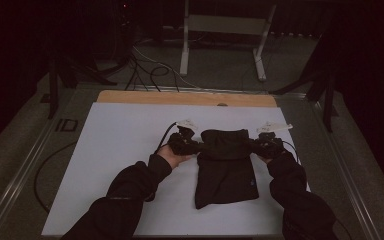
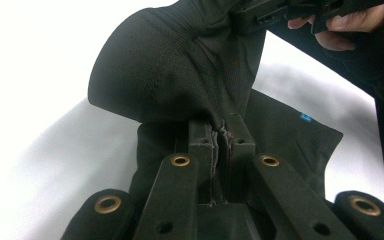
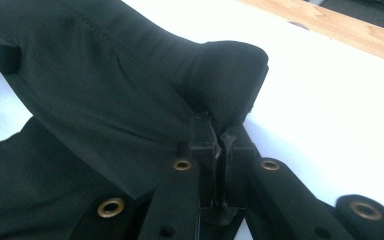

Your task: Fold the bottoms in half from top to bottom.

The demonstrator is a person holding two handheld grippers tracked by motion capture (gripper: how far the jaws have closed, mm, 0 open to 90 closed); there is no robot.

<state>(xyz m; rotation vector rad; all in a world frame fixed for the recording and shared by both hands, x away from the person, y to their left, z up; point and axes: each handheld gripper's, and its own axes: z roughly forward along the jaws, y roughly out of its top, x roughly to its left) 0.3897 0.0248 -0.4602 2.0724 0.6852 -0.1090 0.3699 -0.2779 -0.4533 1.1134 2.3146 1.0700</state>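
Black garment (image 1: 224, 165) pinched at opposite edges between both grippers' fingers (image 2: 207, 145).

sleeves (image 1: 130, 190): black, long | jaws: black, 2 each, brass rivets | cables: black

The black garment (image 1: 225, 165) is a matt, finely knitted cloth, soft and creased where it bunches, with a small blue label in the right of the left gripper view. The left tool (image 2: 222, 137) and right tool (image 3: 219, 134) look like matt black plastic set with shiny brass-coloured rivets. The table (image 1: 120, 150) has a smooth white matt top; its upper edge is pale wood.
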